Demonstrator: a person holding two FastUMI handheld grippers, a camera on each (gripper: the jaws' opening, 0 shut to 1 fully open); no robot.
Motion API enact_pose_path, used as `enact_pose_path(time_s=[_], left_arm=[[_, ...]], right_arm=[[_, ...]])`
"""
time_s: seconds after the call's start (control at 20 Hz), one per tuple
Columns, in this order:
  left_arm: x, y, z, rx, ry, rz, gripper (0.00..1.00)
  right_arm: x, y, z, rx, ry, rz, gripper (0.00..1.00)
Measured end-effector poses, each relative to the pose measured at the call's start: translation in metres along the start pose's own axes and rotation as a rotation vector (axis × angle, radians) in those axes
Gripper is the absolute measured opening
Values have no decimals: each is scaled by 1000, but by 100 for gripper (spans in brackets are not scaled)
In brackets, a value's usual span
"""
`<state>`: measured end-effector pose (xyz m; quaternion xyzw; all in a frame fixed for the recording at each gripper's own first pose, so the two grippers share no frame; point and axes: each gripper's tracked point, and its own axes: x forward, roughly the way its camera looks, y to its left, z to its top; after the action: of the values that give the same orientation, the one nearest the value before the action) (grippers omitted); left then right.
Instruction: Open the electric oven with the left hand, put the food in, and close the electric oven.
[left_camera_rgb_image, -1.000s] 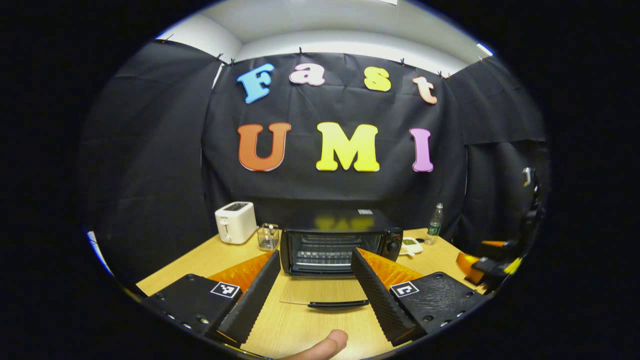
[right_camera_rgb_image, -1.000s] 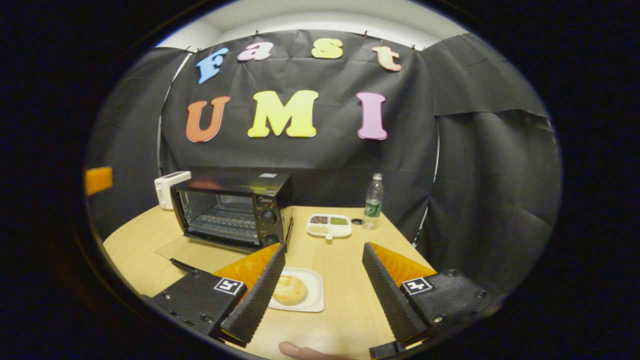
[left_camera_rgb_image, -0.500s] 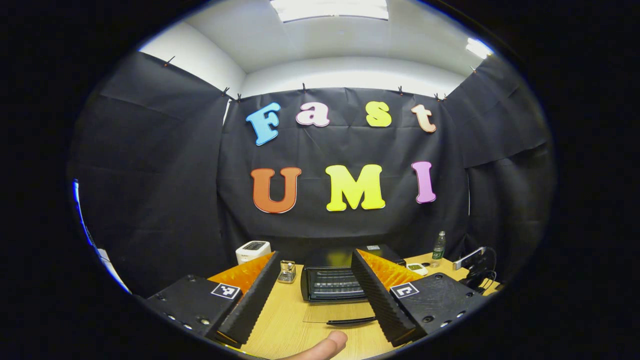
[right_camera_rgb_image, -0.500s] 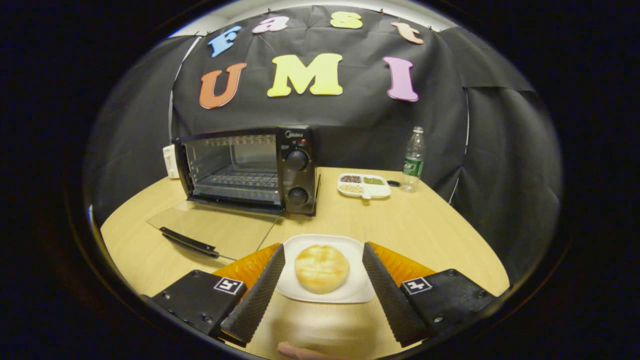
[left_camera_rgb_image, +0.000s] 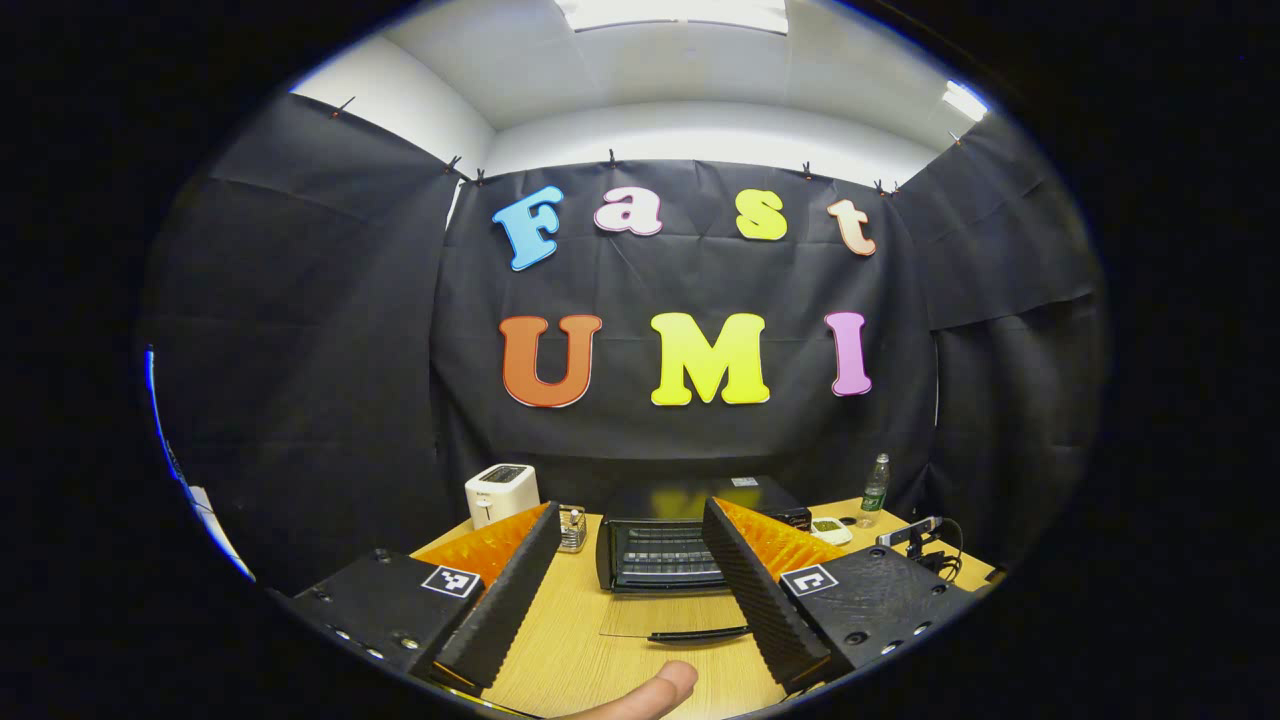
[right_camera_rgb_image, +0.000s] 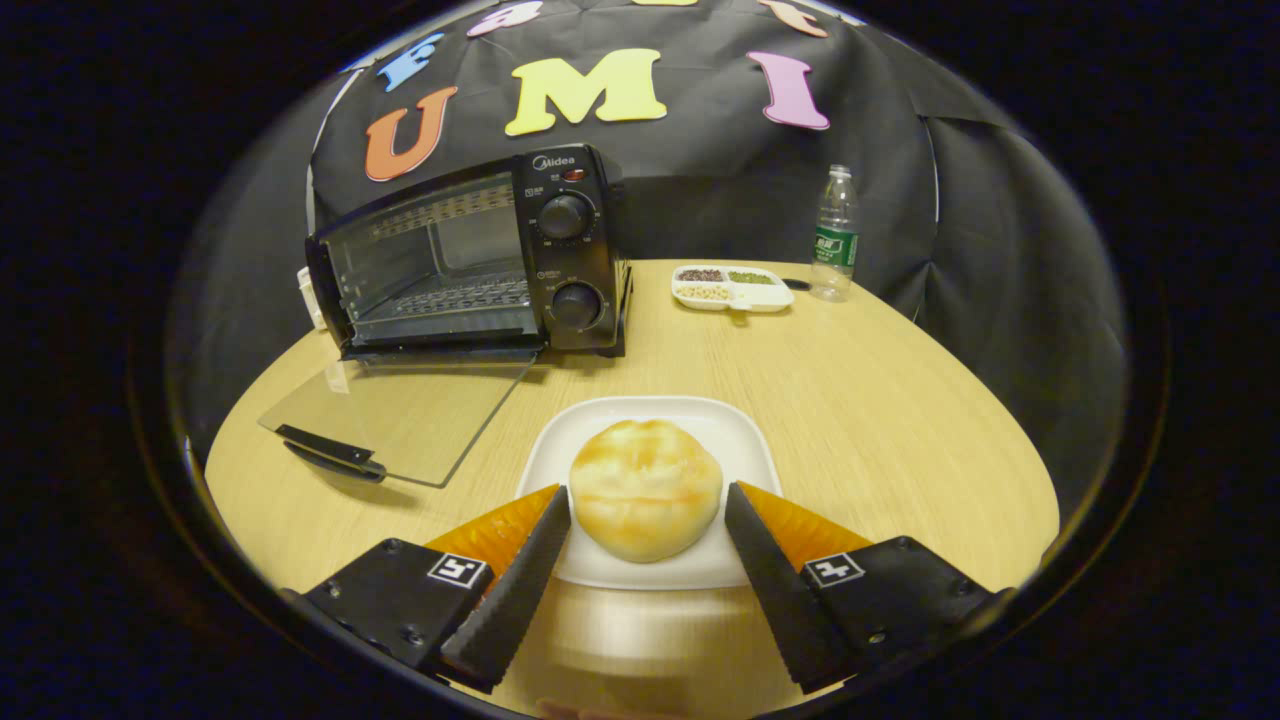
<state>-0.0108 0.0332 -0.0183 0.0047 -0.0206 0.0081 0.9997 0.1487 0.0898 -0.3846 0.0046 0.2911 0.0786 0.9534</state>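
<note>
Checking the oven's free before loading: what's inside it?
Through the open door, the electric oven shows a bare wire rack, with no food on it. The bun sits on its plate outside.

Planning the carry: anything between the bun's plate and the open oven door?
Bare tabletop between plate and door, right gripper view.

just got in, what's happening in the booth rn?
A person holds tongs in each hand. The black electric oven sits with its glass door folded flat onto the wooden table. The right tongs are open around the round golden bun on the white plate, not gripping. The left tongs hang open, back from the oven.
</note>
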Motion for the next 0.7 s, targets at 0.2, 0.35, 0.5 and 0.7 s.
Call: enact_pose_path(time_s=[0.2,0.35,0.5,0.7], left_arm=[[2,-1,-8,0,21,-7,93],[1,2,-9,-4,23,-4,93],[-1,8,-7,-9,15,-2,93],[-6,15,-2,-15,1,-3,93]], right_arm=[[-6,-3,-2,20,-2,-10,84],[-17,0,7,51,-21,6,80],[-32,8,27,85,-64,28,80],[-45,43,50,214,-108,136,82]])
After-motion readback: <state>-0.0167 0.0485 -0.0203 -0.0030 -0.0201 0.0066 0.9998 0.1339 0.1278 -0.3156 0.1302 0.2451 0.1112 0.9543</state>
